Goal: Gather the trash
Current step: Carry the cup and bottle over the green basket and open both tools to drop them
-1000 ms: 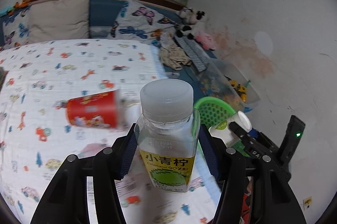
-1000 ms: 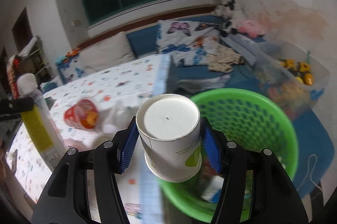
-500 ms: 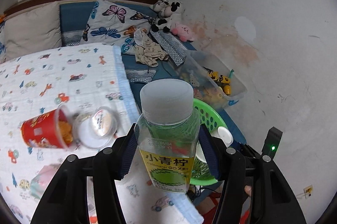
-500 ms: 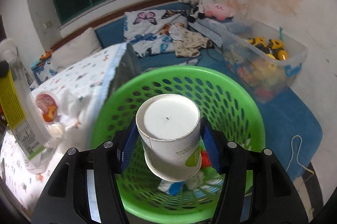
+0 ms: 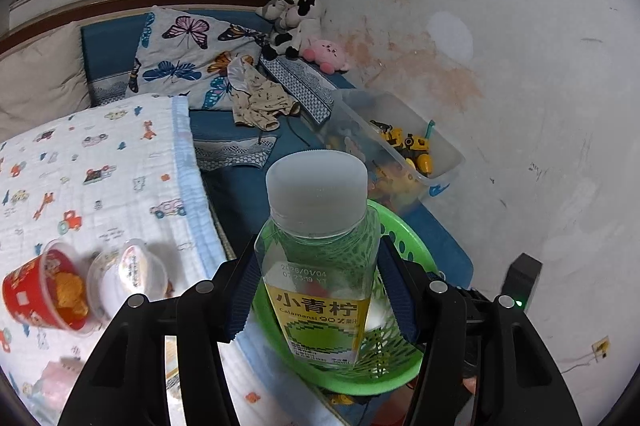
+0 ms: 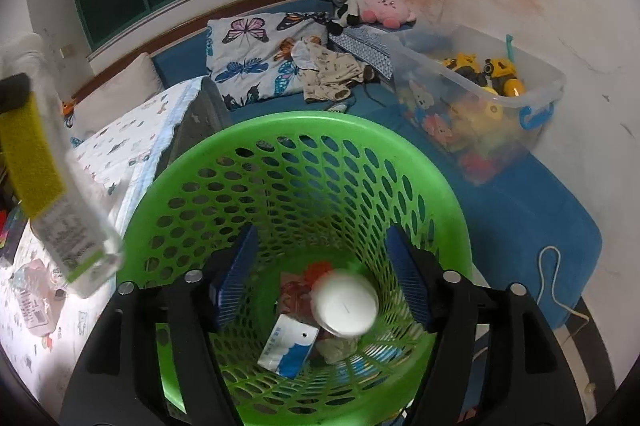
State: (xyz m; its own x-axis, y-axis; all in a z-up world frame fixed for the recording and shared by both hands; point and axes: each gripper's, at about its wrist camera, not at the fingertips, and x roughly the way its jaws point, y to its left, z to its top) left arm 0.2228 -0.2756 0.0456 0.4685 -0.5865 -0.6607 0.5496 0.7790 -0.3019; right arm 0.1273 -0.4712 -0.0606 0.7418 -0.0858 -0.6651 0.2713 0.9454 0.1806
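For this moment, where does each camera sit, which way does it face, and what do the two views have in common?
Left wrist: sits on the left gripper, looking forward and down past the bed edge to the corner wall; its fingers clamp a juice bottle over the green basket.
Right wrist: sits on the right gripper, looking down into the basket; its fingers have just been opening, and the paper cup lies below them in the basket.
Shared: basket, bottle, toy bin, butterfly pillow.
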